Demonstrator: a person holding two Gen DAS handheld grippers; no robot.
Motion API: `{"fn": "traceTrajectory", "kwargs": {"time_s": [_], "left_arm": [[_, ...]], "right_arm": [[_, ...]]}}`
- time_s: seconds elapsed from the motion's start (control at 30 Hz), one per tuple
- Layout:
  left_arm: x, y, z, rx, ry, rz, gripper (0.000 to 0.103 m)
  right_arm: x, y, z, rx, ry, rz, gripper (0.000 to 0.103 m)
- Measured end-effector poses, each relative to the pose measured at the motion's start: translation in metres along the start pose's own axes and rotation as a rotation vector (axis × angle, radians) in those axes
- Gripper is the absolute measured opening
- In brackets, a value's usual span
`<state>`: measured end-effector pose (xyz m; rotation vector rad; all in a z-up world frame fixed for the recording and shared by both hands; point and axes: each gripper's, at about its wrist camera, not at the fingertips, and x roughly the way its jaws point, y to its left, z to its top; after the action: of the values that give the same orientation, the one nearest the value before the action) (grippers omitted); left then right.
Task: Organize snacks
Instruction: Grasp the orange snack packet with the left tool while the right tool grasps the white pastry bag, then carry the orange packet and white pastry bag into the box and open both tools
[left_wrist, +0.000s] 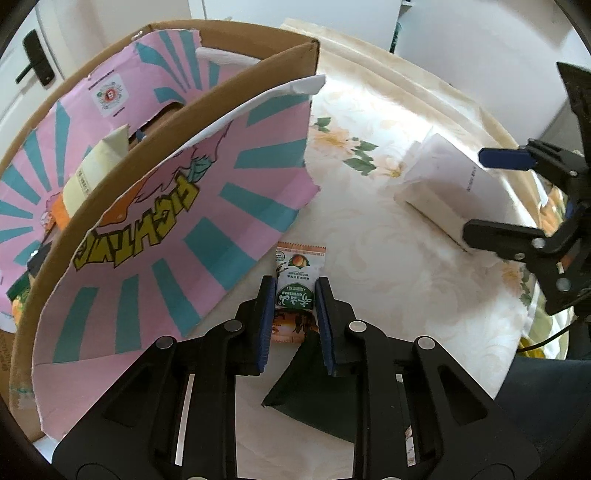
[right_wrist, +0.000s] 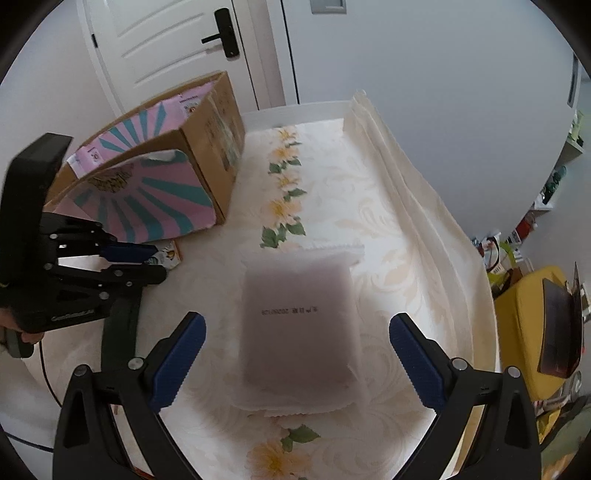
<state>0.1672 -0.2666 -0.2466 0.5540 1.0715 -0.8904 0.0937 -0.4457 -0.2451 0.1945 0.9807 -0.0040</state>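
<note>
Left hand-held gripper: clenched on small orange-and-green snack packet, blue pads pressing both long sides; packet at worktop level, just beside the folded-out pink-and-teal flap of the cardboard box. Same packet visible in right wrist view, at the tip of the left hand-held gripper, close to the box's front corner

Right hand-held gripper: released, fingers spread wide, one on each side of white frosted pouch; no contact visible between pads and pouch. Pouch lying flat on floral tablecloth covering the worktop, printed line of text on top, well apart from the box

Cardboard box: open, standing at the left of the worktop; cream carton and orange item inside

Dark green triangular piece on worktop beneath left hand-held gripper

White door with black handle behind box
</note>
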Motion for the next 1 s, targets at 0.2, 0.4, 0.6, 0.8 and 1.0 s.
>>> {"fn": "traceTrajectory", "kwargs": {"time_s": [0.2, 0.4, 0.6, 0.8, 1.0], "left_arm": [[-0.012, -0.003, 0.0, -0.011, -0.018, -0.02, 0.019], [-0.023, -0.004, -0.001, -0.039, -0.04, -0.025, 0.019], [-0.038, 0.001, -0.002, -0.067, -0.06, -0.026, 0.019], [-0.064, 0.007, -0.002, -0.102, -0.092, -0.023, 0.019], [-0.106, 0.013, -0.002, -0.15, -0.151, -0.008, 0.019]], "right_arm": [[0.013, 0.0, -0.002, -0.01, 0.03, -0.029, 0.099], [0.023, 0.007, -0.002, -0.046, 0.059, -0.062, 0.082], [0.023, 0.015, -0.001, -0.106, 0.053, -0.1, 0.059], [0.011, 0.012, 0.003, -0.077, 0.045, -0.069, 0.058], [-0.017, 0.015, 0.02, -0.09, 0.005, -0.059, 0.058]]}}
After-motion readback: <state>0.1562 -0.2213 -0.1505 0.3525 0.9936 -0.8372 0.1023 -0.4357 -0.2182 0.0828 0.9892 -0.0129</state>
